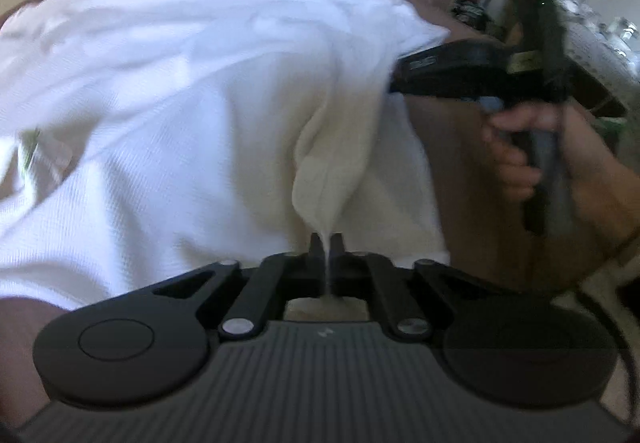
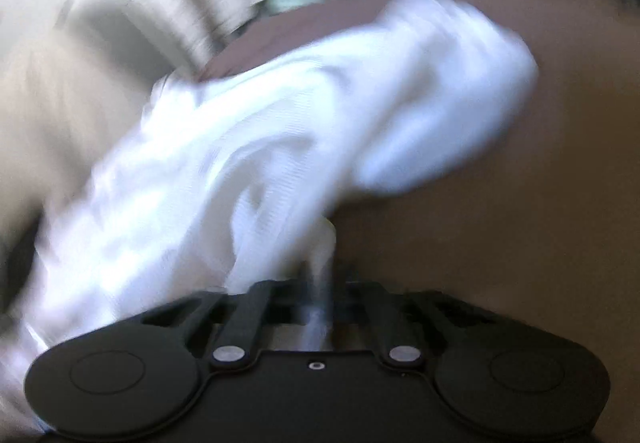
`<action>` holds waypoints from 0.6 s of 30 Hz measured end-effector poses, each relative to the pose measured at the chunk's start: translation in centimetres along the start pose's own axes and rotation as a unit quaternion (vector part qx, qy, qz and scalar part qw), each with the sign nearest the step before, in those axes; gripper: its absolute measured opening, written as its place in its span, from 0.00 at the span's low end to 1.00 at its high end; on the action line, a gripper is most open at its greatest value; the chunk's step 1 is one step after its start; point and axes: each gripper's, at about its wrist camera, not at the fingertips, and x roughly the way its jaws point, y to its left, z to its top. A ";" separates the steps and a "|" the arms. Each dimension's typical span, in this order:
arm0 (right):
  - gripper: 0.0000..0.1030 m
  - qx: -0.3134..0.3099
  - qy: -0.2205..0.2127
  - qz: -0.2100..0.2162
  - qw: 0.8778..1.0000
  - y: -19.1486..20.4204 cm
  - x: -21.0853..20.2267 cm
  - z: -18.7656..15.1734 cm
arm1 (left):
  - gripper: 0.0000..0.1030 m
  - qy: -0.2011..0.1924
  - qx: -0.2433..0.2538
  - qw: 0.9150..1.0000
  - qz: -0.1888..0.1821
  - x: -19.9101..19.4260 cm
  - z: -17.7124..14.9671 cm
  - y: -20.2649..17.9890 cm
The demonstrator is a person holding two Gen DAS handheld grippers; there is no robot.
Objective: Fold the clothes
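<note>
The white garment (image 1: 160, 83) lies spread over the brown table (image 1: 460, 147). The left hand-held gripper (image 1: 327, 243) is clamped on a raised fold at its near edge. The right hand-held gripper (image 2: 324, 275), held by a hand (image 1: 532, 151), is clamped on another fold. No containers are visible.

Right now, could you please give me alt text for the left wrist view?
The left gripper is shut on a pinched fold of a white garment spread over a brown surface. At right, a hand holds the right gripper, its tip at the garment's edge.
</note>
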 end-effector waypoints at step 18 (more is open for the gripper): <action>0.48 0.008 -0.009 -0.156 0.988 -2.8 -7.2 3.6 | 0.01 0.113 0.043 0.973 -0.199 -0.7 -1.1 -9.1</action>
